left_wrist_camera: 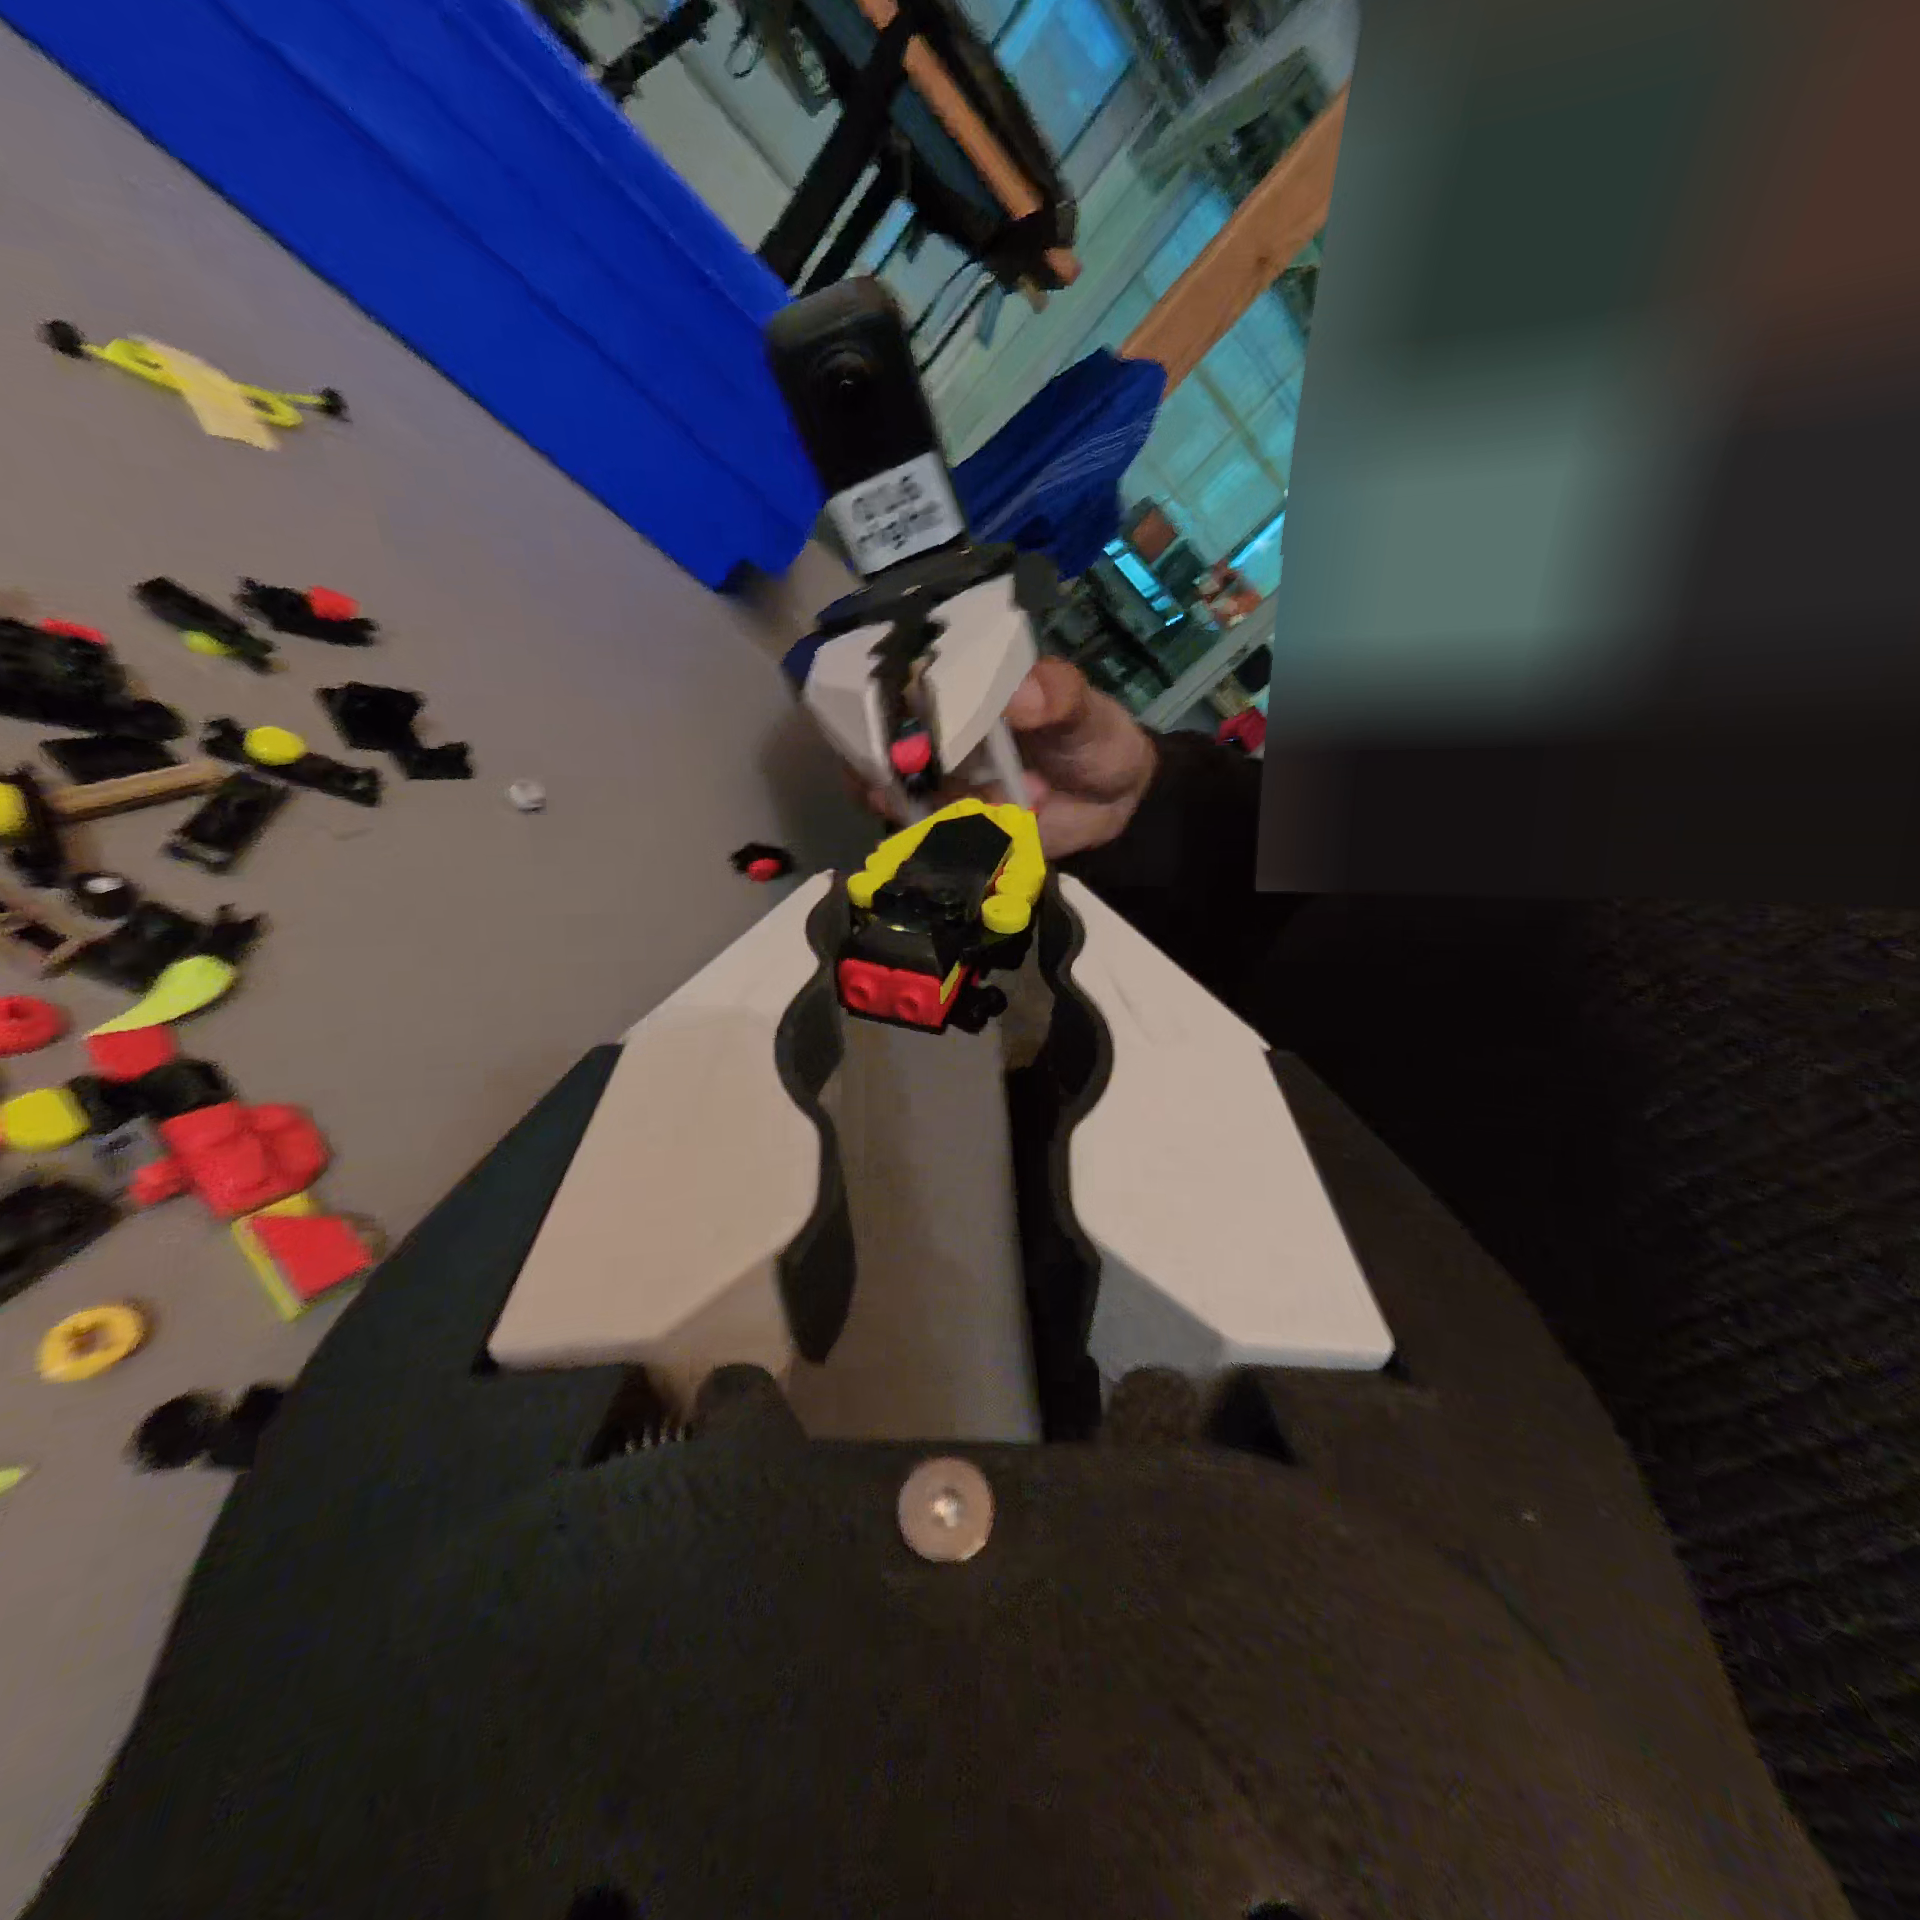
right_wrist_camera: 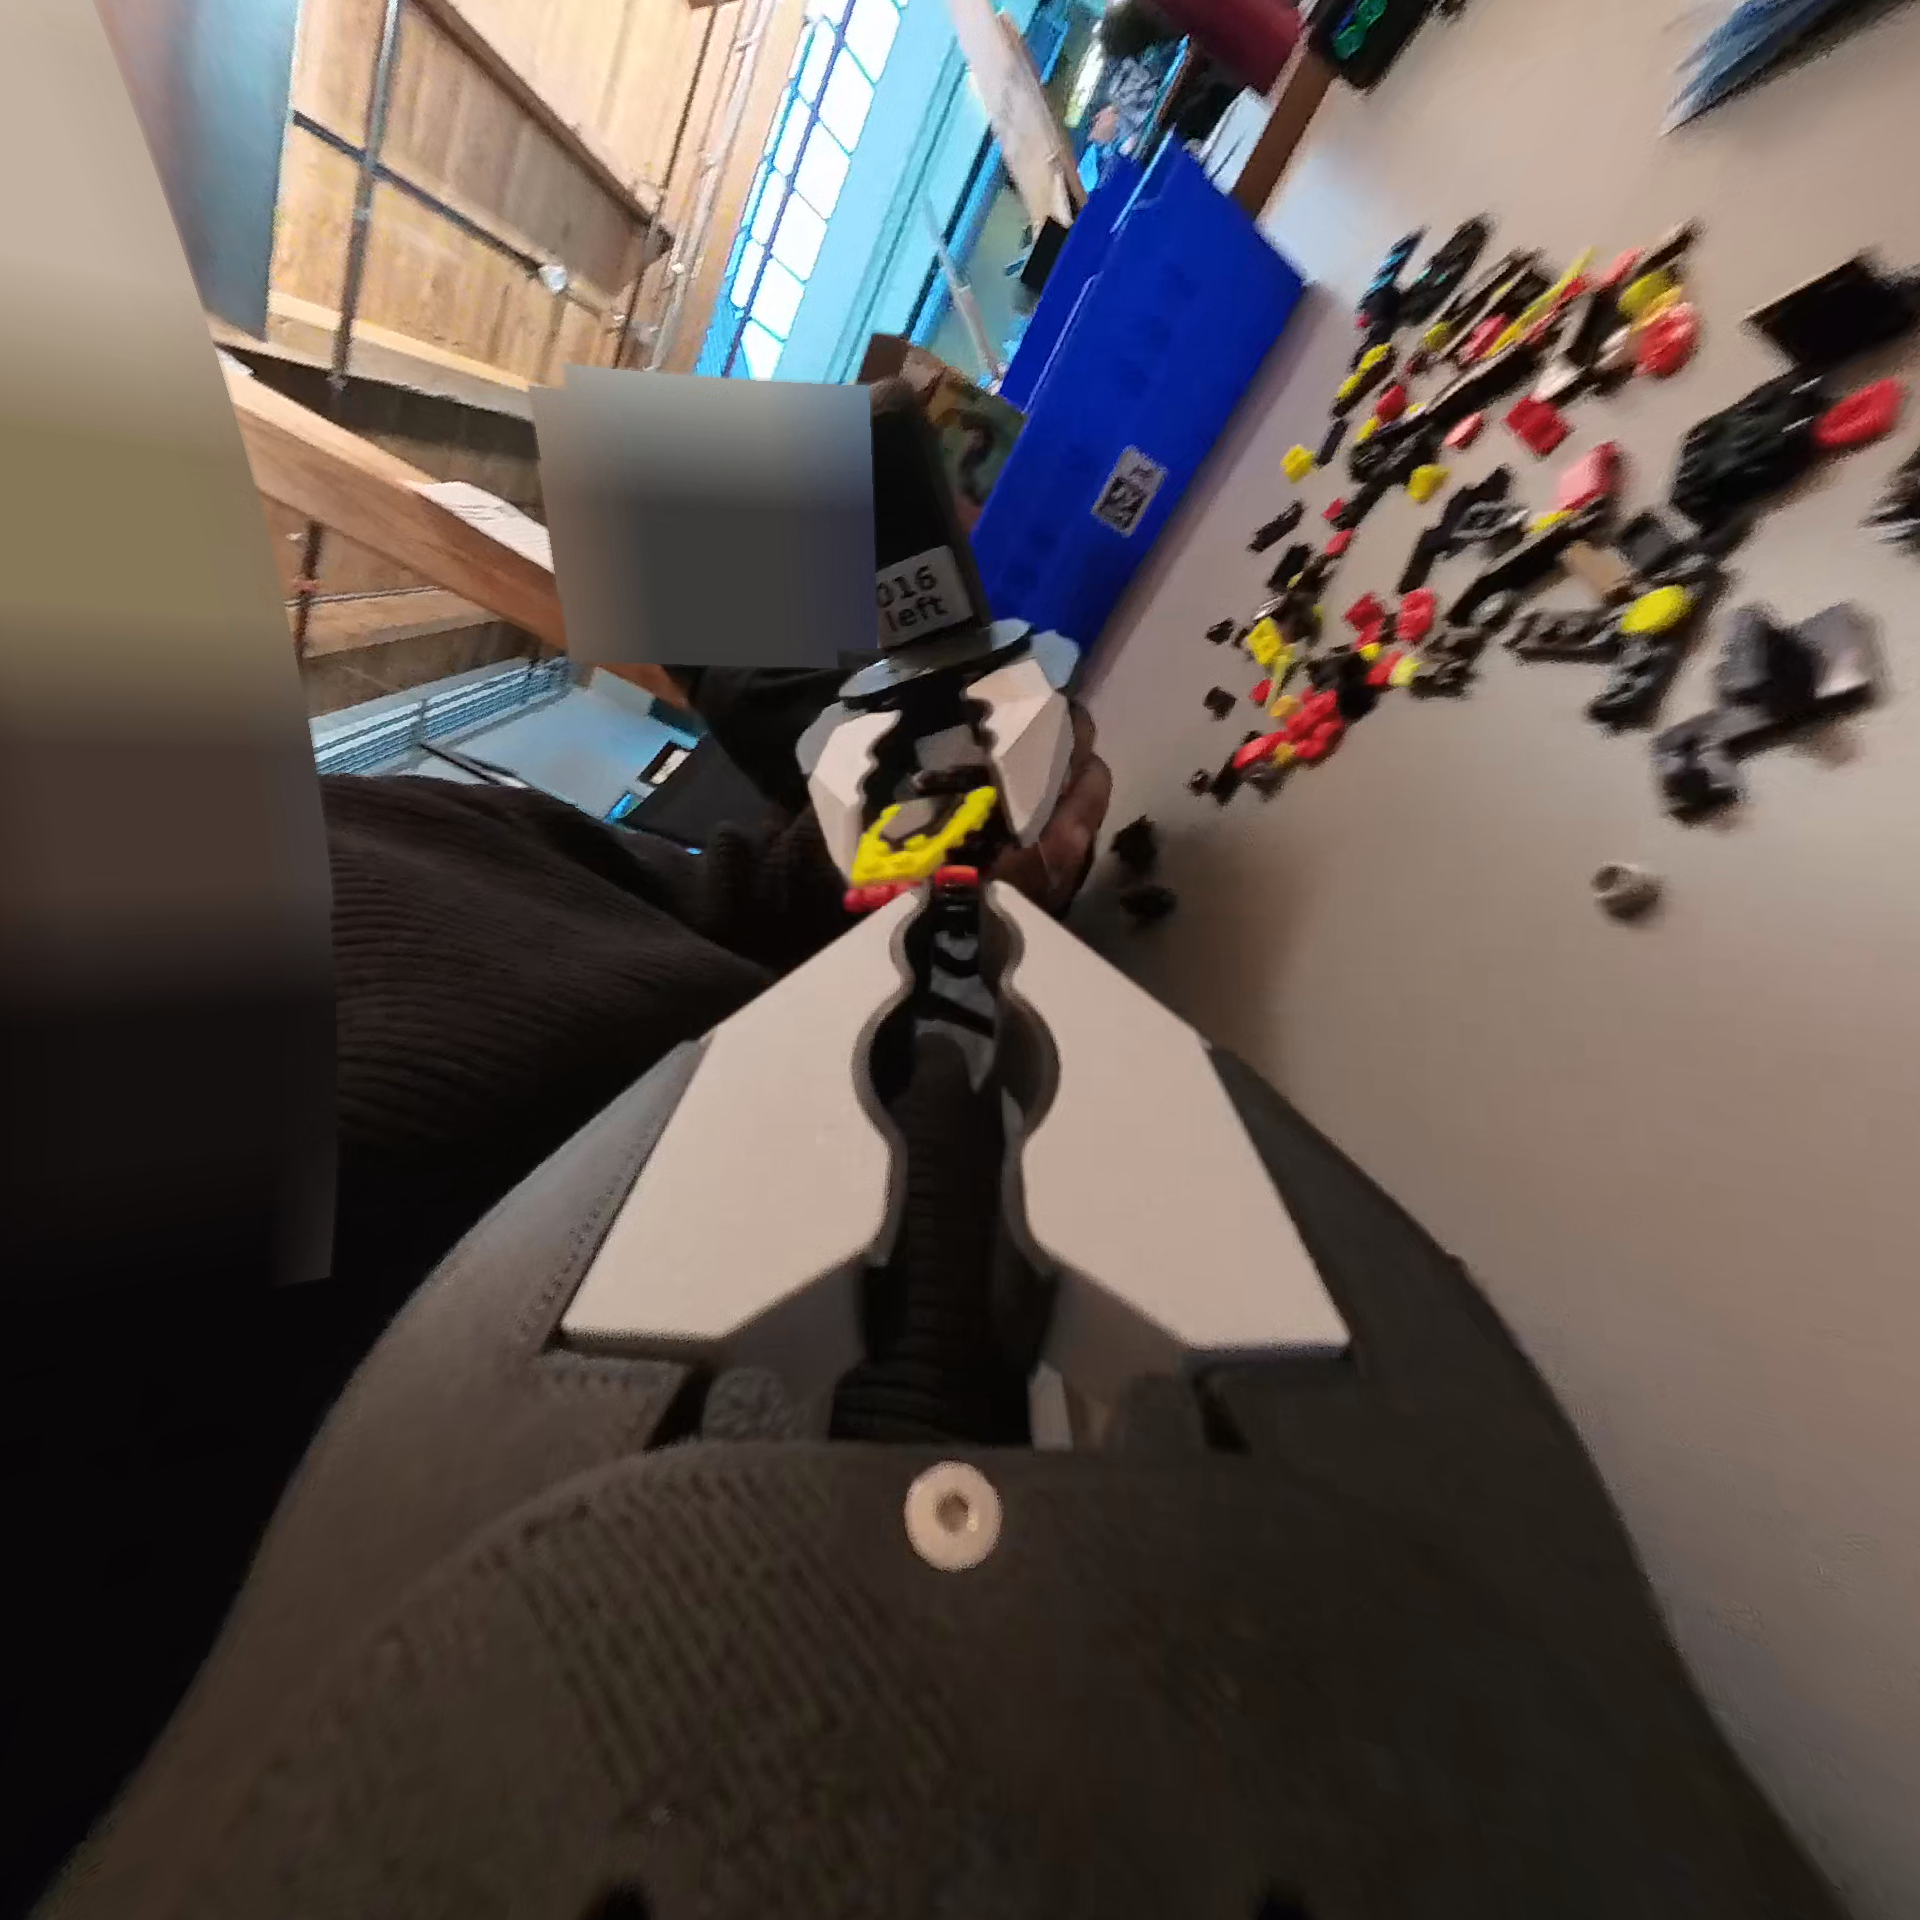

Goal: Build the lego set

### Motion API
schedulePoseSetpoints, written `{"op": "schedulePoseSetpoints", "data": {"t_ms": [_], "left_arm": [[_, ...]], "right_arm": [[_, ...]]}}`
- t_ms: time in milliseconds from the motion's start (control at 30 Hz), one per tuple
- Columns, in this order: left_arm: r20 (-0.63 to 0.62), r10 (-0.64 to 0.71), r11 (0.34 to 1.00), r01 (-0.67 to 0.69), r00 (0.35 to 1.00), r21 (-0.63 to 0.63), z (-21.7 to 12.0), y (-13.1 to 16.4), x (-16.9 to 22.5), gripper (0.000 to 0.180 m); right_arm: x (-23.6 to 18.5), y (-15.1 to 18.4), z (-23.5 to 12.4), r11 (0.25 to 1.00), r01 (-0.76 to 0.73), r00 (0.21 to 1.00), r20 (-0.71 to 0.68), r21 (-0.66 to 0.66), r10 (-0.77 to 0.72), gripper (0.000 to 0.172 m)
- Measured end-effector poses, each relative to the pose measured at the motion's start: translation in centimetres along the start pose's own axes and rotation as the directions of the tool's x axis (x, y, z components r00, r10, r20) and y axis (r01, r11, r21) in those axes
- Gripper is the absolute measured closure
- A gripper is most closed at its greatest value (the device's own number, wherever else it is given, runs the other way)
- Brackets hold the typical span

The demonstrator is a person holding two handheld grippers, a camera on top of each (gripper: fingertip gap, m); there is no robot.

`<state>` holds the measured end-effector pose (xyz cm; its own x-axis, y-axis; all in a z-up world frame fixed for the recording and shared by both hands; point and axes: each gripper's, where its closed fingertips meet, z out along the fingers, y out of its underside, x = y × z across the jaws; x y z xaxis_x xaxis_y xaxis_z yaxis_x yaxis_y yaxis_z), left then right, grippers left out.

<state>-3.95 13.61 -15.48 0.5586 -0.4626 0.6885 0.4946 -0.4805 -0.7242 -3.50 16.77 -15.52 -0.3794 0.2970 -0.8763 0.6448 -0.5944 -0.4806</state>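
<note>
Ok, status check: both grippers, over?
Left gripper clamps black-yellow-red brick assembly. Right gripper pinches small red-black piece, just off it. Loose bricks on table.

Black, yellow and red brick model [left_wrist_camera: 940, 914], grey table [left_wrist_camera: 468, 582], blue bins [left_wrist_camera: 499, 239], red, yellow, black loose bricks [right_wrist_camera: 1538, 520]

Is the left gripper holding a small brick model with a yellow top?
Yes: the left gripper has its fingers closed on the brick model, black, red and yellow-topped.
</note>
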Motion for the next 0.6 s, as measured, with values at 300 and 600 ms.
{"op": "schedulePoseSetpoints", "data": {"t_ms": [300,600], "left_arm": [[0.276,0.383,0.861,-0.233,0.882,-0.452,1.3,5.6,-3.7,0.146],[0.263,0.436,0.793,-0.229,0.86,-0.565,1.4,7.5,-3.9,0.137]], "right_arm": [[0.8,0.0,-1.1,0.985,0.159,0.977,-0.135,-0.073,-0.167,0.166],[-0.3,0.1,-1.0,0.983,0.172,0.978,-0.11,-0.069,-0.179,0.166]]}}
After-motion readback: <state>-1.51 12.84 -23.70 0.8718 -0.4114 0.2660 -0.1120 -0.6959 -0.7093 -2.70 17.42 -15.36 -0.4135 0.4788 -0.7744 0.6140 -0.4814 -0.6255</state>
